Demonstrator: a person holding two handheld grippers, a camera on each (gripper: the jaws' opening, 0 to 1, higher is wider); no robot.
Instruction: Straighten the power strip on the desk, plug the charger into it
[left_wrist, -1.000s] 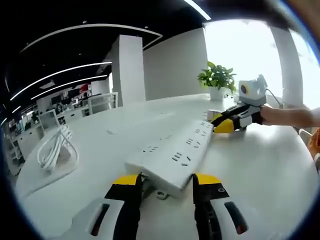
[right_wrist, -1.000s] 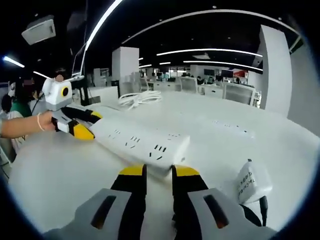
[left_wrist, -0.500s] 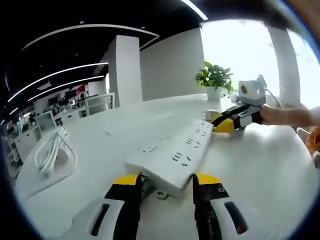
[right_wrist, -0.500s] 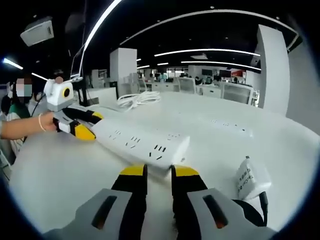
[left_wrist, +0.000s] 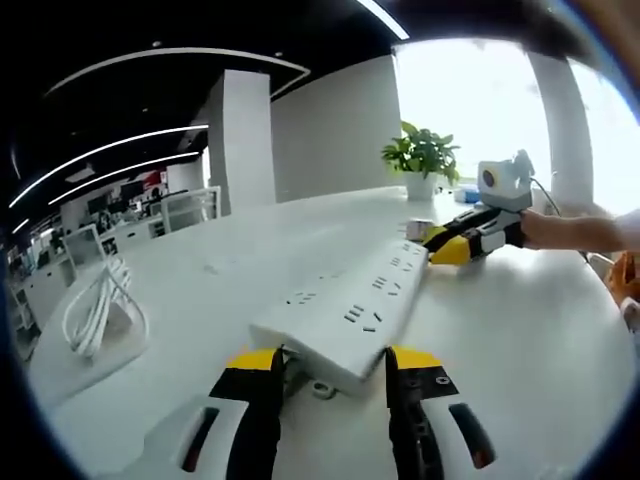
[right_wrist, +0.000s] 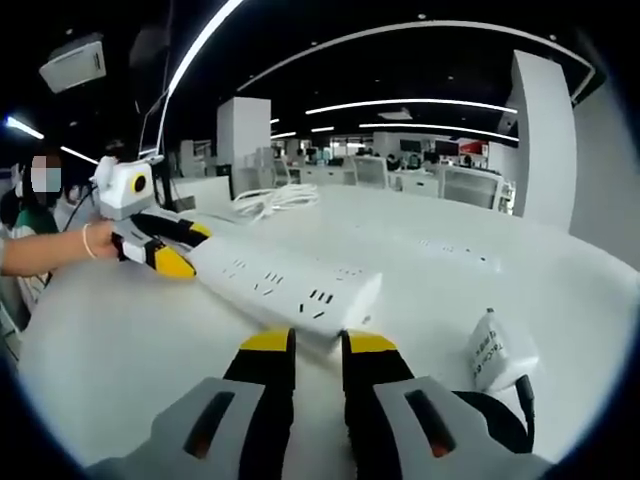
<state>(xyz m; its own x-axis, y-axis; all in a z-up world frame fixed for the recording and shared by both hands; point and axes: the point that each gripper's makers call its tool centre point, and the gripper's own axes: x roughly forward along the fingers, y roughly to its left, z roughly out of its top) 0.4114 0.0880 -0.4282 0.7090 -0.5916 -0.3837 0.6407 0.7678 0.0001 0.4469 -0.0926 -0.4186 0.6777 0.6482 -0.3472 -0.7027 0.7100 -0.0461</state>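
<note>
A long white power strip (left_wrist: 350, 305) lies across the white desk (left_wrist: 520, 340), and a gripper holds it at each end. In the left gripper view, my left gripper (left_wrist: 335, 362) is shut on the strip's near end. My right gripper (left_wrist: 452, 243) clasps the far end. In the right gripper view, my right gripper (right_wrist: 318, 343) has its jaws close together on the near end of the power strip (right_wrist: 280, 285). The left gripper (right_wrist: 165, 245) grips the other end. A white charger (right_wrist: 498, 350) with a black cable lies on the desk, right of my right jaws and apart from the strip.
A coil of white cable (left_wrist: 95, 315) sits on the desk, seen too in the right gripper view as the coil (right_wrist: 275, 198). A potted plant (left_wrist: 420, 155) stands at the far edge. A second power strip (right_wrist: 455, 252) lies flat further back. A person's hand (right_wrist: 55, 250) holds the left gripper.
Both grippers keep their hold on the strip. The strip has barely moved, and both views have drifted slightly.
</note>
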